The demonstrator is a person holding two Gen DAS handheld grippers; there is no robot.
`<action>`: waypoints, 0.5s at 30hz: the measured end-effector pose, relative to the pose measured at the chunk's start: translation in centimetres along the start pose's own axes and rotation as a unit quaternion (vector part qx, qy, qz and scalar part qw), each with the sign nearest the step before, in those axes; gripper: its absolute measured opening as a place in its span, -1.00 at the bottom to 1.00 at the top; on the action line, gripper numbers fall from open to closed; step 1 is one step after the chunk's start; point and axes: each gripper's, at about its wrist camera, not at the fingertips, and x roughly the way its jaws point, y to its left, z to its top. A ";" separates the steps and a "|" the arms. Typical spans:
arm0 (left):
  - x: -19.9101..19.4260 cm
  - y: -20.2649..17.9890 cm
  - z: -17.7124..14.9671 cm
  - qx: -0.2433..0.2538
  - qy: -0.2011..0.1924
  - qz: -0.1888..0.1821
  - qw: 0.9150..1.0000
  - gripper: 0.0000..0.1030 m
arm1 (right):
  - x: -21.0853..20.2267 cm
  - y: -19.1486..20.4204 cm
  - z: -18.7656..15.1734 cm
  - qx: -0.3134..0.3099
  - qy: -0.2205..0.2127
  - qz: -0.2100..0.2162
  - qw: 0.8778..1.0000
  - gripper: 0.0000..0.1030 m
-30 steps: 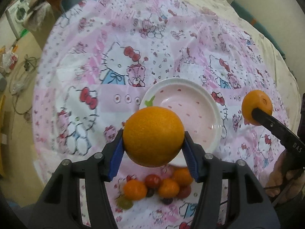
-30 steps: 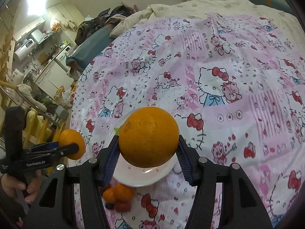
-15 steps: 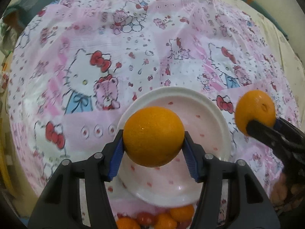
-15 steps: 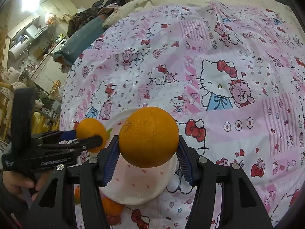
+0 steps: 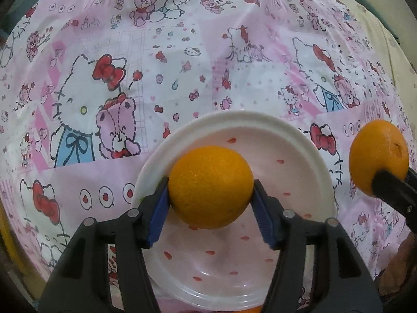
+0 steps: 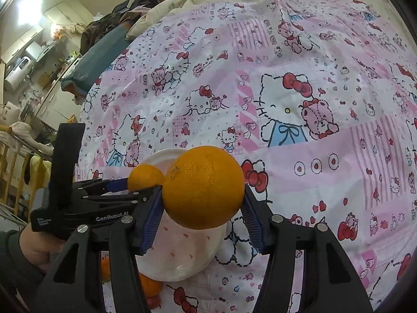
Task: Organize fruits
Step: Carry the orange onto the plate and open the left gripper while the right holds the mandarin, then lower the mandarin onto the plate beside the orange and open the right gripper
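We were releasing the left orange (image 5: 210, 190) over the plate (image 5: 307, 140), left gripper (image 5: 211, 208) jaws opening; the right gripper (image 6: 203, 208) pinched its orange (image 6: 203, 186), due next.

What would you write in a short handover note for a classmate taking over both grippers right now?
Left gripper: jaws opening, its orange between them, over the white plate.
Right gripper: shut on a second orange, beside the plate, not yet above it.
Done: both oranges picked up.
Left: release both onto the empty plate, then fetch the small fruits at its near edge.
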 end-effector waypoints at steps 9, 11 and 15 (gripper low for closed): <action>-1.2 0.2 -0.8 0.000 -0.014 0.033 0.999 0.50 | 0.1 0.1 0.0 0.000 0.001 -0.001 1.000 0.16; -1.7 0.4 -1.3 -0.005 -0.018 0.032 0.999 0.50 | 0.0 0.1 0.0 0.001 0.000 0.000 1.000 0.16; -3.2 0.6 -2.4 -0.009 -0.027 0.034 0.999 0.50 | -0.2 0.4 -0.1 -0.004 -0.004 -0.001 1.000 0.16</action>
